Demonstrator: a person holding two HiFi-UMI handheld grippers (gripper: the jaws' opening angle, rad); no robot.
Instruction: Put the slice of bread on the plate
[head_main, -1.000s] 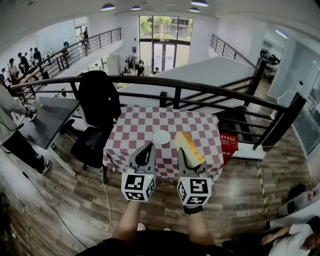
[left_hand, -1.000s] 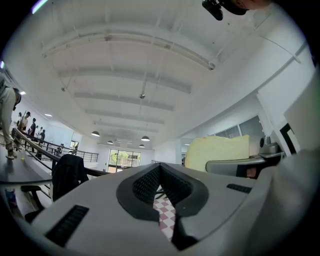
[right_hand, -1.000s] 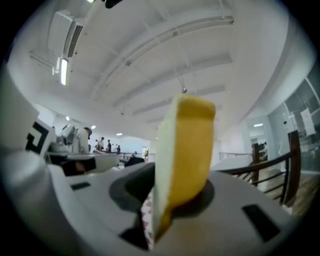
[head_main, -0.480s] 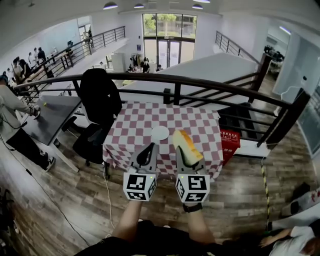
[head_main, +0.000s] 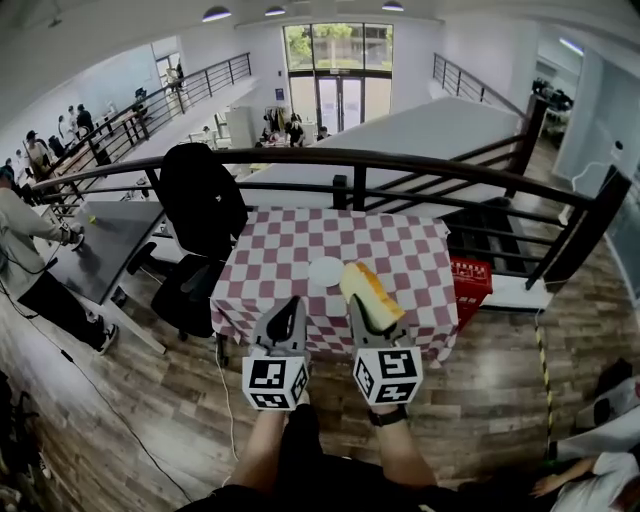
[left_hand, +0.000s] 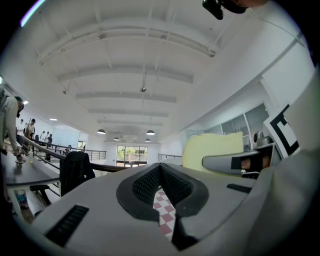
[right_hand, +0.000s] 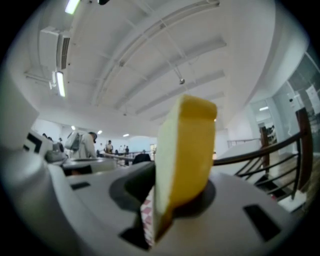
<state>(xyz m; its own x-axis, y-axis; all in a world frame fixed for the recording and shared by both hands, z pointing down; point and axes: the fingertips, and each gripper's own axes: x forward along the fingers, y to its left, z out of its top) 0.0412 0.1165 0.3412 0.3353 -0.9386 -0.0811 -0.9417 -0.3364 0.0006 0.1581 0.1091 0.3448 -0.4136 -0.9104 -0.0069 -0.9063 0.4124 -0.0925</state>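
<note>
The light is bright and even: daylight enters through the tall glass doors (head_main: 338, 85) at the far end and round ceiling lamps (head_main: 216, 14) add light from above, so shadows on the wooden floor (head_main: 150, 420) are soft and weak. All 3 views have strong fisheye distortion, which bends the railing (head_main: 300, 155) into an arc and leaves dark rounded corners in the 2 gripper views. In the right gripper view the slice of bread (right_hand: 185, 150) stands very close to the lens and is soft, while a long ceiling lamp (right_hand: 60, 82) glares white.
</note>
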